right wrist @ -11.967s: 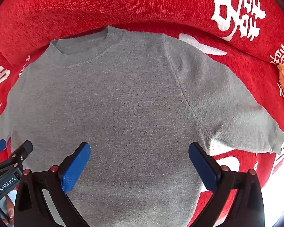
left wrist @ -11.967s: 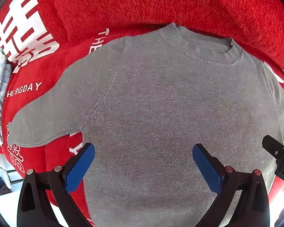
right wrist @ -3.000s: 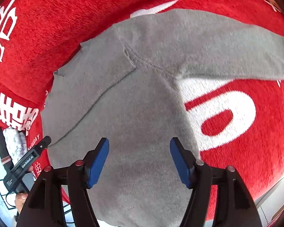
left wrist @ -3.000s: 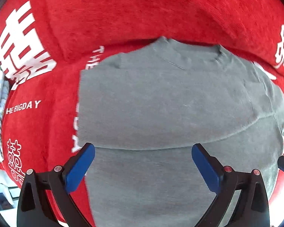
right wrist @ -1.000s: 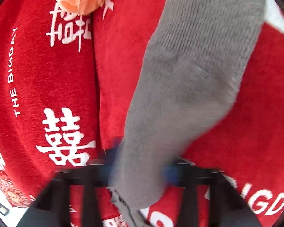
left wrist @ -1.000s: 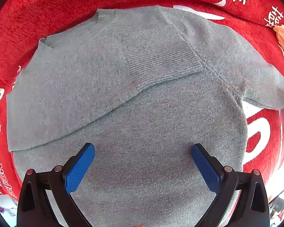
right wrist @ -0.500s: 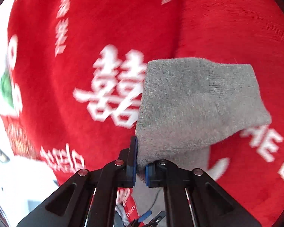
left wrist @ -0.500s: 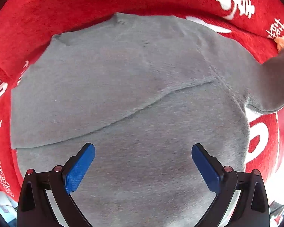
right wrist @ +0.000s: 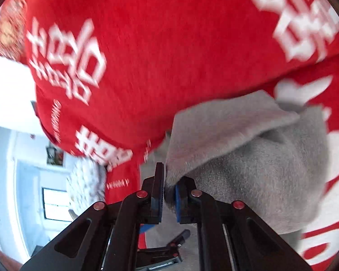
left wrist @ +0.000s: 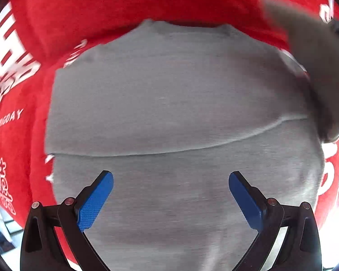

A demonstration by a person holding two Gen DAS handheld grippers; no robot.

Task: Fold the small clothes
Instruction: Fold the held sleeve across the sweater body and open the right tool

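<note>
**Kid:** What just happened to the gray sweater [left wrist: 169,103]?

**Helper:** The right hand-held gripper [right wrist: 168,192] has picked up the right sleeve [right wrist: 219,135]. Its blue pads have the sleeve's end between them, and they are just starting to let go a tiny bit. A second ago that sleeve lay flat and stretched out on the red blanket [left wrist: 128,4]. Now it is up in the air and swinging over the sweater's body.

**Kid:** Where is the sweater?

**Helper:** It lies flat on the red blanket with the white letters, neck hole at the far side. In the left view the lifted sleeve shows as a blurry gray shape at the upper right.

**Kid:** And the left hand-held gripper [left wrist: 170,194]?

**Helper:** Its blue pads are spread wide apart. It holds nothing. It just hangs over the bottom part of the sweater.

**Kid:** What else is different?

**Helper:** At the start both sleeves stuck out to the sides. Now the left one is already folded across the chest. You can see its edge as a long line across the middle.

**Kid:** So what does that mean?

**Helper:** I think the second sleeve fold is happening now. After that, the body probably still needs folding.
</note>
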